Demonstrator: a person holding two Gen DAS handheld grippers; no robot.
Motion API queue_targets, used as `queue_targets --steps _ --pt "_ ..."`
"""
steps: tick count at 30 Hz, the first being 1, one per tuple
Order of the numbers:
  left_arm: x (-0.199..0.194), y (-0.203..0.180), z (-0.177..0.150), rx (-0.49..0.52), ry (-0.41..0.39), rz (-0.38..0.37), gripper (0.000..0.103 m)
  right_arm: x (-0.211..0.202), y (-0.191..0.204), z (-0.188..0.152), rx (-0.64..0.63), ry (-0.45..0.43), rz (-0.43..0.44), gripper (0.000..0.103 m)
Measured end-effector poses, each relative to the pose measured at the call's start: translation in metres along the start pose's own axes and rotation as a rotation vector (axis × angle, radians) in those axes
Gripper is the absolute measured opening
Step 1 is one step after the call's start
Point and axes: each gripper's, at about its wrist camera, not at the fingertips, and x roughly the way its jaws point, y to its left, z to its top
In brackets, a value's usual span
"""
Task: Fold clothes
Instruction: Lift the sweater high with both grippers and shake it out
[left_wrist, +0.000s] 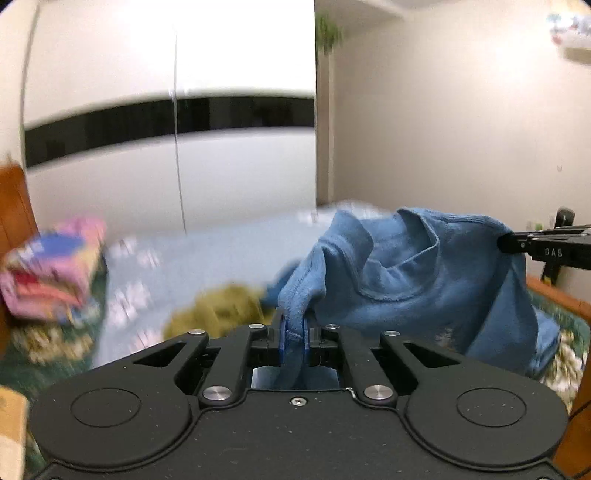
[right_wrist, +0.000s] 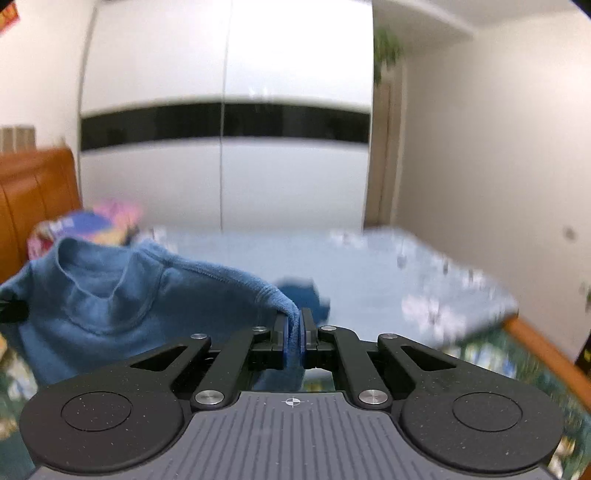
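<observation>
A blue fleece top (left_wrist: 417, 273) hangs in the air above the bed, stretched between my two grippers with its collar sagging in the middle. My left gripper (left_wrist: 294, 332) is shut on one shoulder edge of it. My right gripper (right_wrist: 294, 334) is shut on the other shoulder edge; the blue top (right_wrist: 122, 295) hangs to its left. In the left wrist view the right gripper (left_wrist: 508, 243) shows at the far right, clamped on the cloth. The top's lower part drapes down out of sight behind the gripper bodies.
A light blue bedsheet (right_wrist: 369, 273) covers the bed. An olive-green garment (left_wrist: 218, 310) lies crumpled on it. A pile of colourful folded cloth (left_wrist: 55, 273) sits at the left by the orange headboard (right_wrist: 33, 199). A white wardrobe (right_wrist: 225, 147) stands behind.
</observation>
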Motion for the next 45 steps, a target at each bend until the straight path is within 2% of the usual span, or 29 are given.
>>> queue_targets --steps 4,7,10,15,19,21,23,25,26,28,31,36,45 --pt "-0.057 0.002 0.025 -0.018 -0.124 0.028 0.005 -0.043 -0.003 0.027 0.015 -0.118 0.013 0.004" --pt "-0.085 0.001 0.022 -0.027 -0.142 0.046 0.005 -0.064 -0.005 0.026 0.012 -0.159 0.035 0.004" --pt "-0.101 -0.002 0.003 -0.071 -0.107 0.042 0.002 -0.069 -0.001 0.016 -0.020 -0.123 0.059 0.004" --pt "-0.116 -0.014 -0.042 -0.144 -0.006 -0.019 0.002 -0.071 0.000 -0.003 -0.046 -0.066 0.068 0.004" --pt "-0.117 -0.033 -0.074 -0.176 0.069 -0.088 0.004 -0.083 0.003 0.002 -0.069 -0.060 0.055 0.004" --pt "-0.116 -0.047 -0.086 -0.161 0.108 -0.125 0.004 -0.090 0.006 0.009 -0.067 -0.066 0.053 0.004" --pt "-0.114 -0.060 -0.099 -0.123 0.132 -0.142 0.010 -0.098 0.009 0.015 -0.071 -0.076 0.061 0.004" --pt "-0.111 -0.071 -0.108 -0.083 0.137 -0.148 0.026 -0.111 0.016 0.021 -0.084 -0.096 0.070 0.004" --pt "-0.108 -0.076 -0.110 -0.068 0.134 -0.150 0.029 -0.115 0.017 0.024 -0.085 -0.104 0.077 0.004" --pt "-0.103 -0.086 -0.114 -0.038 0.127 -0.151 0.041 -0.119 0.020 0.036 -0.072 -0.119 0.102 0.004" --pt "-0.096 -0.091 -0.110 -0.025 0.105 -0.137 0.051 -0.126 0.030 0.052 -0.092 -0.162 0.131 0.004" --pt "-0.086 -0.098 -0.101 -0.027 0.060 -0.111 0.061 -0.143 0.049 0.081 -0.112 -0.230 0.197 0.004" --pt "-0.067 -0.110 -0.084 -0.029 -0.021 -0.064 0.061 -0.169 0.061 0.119 -0.131 -0.316 0.255 0.004"
